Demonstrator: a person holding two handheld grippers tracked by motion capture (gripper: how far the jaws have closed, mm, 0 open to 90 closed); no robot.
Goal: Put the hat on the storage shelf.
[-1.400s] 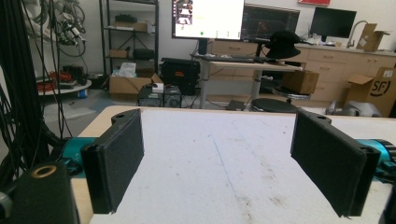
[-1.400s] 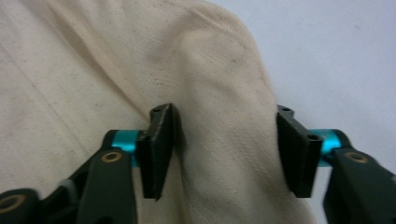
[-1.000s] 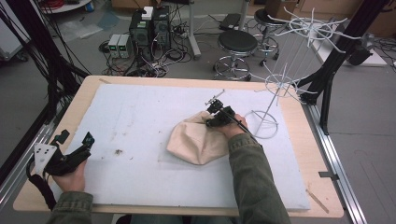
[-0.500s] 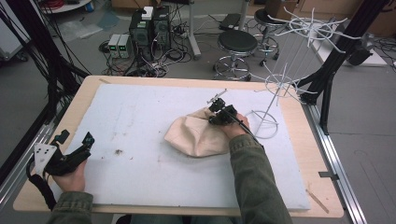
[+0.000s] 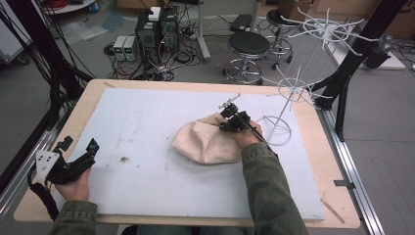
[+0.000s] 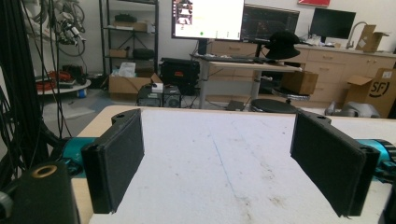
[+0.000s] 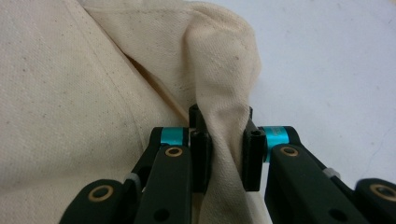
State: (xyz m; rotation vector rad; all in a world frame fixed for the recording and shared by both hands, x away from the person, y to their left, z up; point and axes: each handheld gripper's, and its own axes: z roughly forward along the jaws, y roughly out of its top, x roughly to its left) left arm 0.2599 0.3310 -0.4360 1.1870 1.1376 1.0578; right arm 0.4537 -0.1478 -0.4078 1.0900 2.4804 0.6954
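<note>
A cream cloth cap (image 5: 205, 142) lies crumpled on the white mat (image 5: 147, 112), right of centre. My right gripper (image 5: 231, 122) is at the cap's far right edge, shut on a raised fold of it. In the right gripper view the cream fabric (image 7: 93, 93) rises in a ridge pinched between the two black pads of the right gripper (image 7: 226, 154). My left gripper (image 5: 78, 145) rests at the mat's near left corner, held in a hand, well apart from the cap. In its own view the left gripper (image 6: 217, 163) stands wide open with only bare mat between its pads.
A white wire rack (image 5: 293, 88) stands on a ring base at the table's far right, close behind the right gripper. Small dark crumbs (image 5: 123, 159) dot the mat at the left. Beyond the far edge are a stool (image 5: 249, 46) and electronics boxes (image 5: 156, 24).
The right gripper has pinched up a fold at the cap's far right edge, and the cloth has bunched and shifted slightly. The left gripper has stayed where it was.
</note>
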